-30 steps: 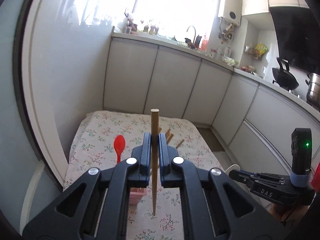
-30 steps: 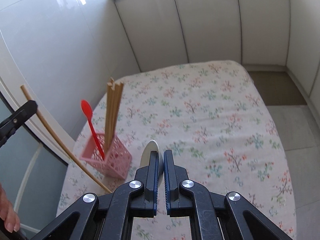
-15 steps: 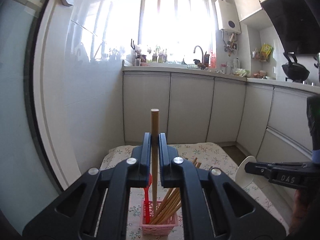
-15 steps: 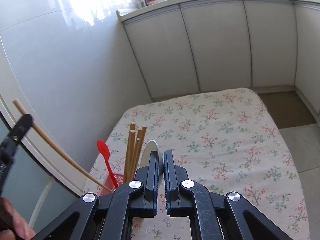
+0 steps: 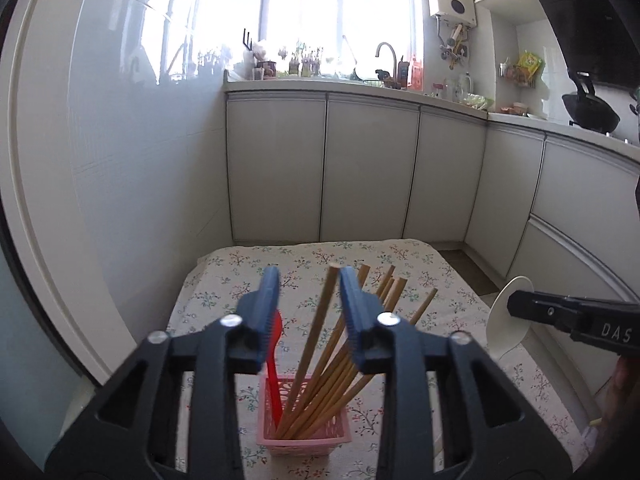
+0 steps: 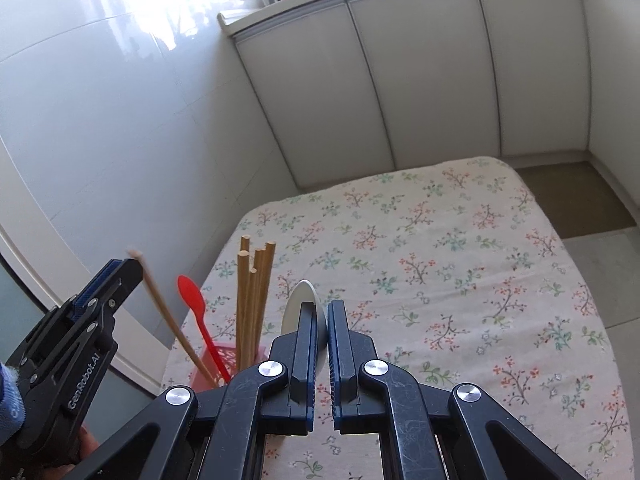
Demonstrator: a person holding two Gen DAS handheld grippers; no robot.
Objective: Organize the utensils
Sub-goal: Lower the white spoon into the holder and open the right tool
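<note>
Left wrist view: left gripper (image 5: pixel 307 300) is standing with jaws apart, a wooden chopstick (image 5: pixel 320 328) leaning between them with its lower end in the pink basket (image 5: pixel 304 436), which is sitting on the floral-clothed surface (image 5: pixel 240 280) alongside more chopsticks and a red spoon (image 5: pixel 275 360). Chopsticks are looking light, stiff and smooth, best taken at mid-shaft. Right gripper (image 5: pixel 516 306) is clamping a white spoon (image 5: pixel 506 320), apparently hard, glossy and possibly chippable. Grey cabinets (image 5: pixel 360 168) and a bright window are bounding the room. Right wrist view: right gripper (image 6: pixel 322 344) is pinching the white spoon (image 6: pixel 298 304) above the cloth; the basket (image 6: pixel 218 360) is sitting at the surface's near-left corner; the left gripper (image 6: pixel 116 276) is hovering beside the leaning chopstick (image 6: pixel 168 316).
</note>
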